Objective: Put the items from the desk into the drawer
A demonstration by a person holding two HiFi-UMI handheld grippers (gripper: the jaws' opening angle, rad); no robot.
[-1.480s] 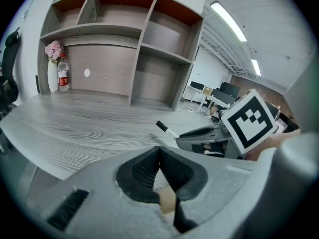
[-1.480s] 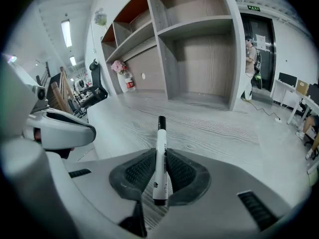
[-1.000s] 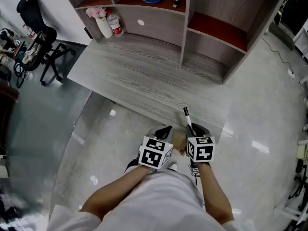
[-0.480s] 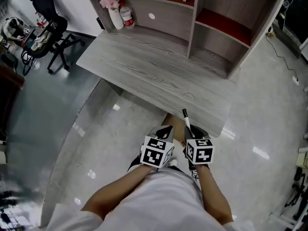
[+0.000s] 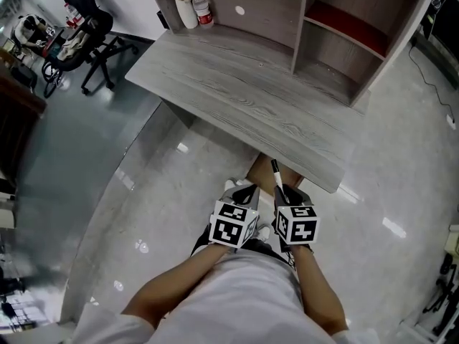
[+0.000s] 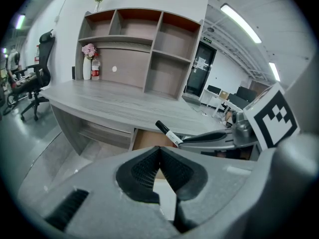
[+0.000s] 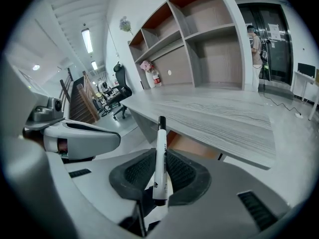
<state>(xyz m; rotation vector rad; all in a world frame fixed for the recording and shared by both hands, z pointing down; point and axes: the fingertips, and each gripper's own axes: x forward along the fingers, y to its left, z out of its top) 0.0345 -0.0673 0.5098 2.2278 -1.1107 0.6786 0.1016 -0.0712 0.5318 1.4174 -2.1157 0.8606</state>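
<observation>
Now the right gripper [image 7: 160, 159] clamps a white marker [image 7: 161, 133] with a black cap, standing upright near the grey desk's [image 7: 219, 113] front edge. The left gripper's [image 6: 160, 152] jaws meet, empty.

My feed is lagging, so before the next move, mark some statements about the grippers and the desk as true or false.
1. The right gripper is clamped on a marker. True.
2. The left gripper holds a bottle. False: its jaws are together with nothing between them.
3. The marker's black cap points away from the gripper, toward the desk. True.
4. The vase of flowers lies on the floor. False: it stands upright on the desk, next to a bottle.
5. An office chair stands off the desk's left end. True.
</observation>
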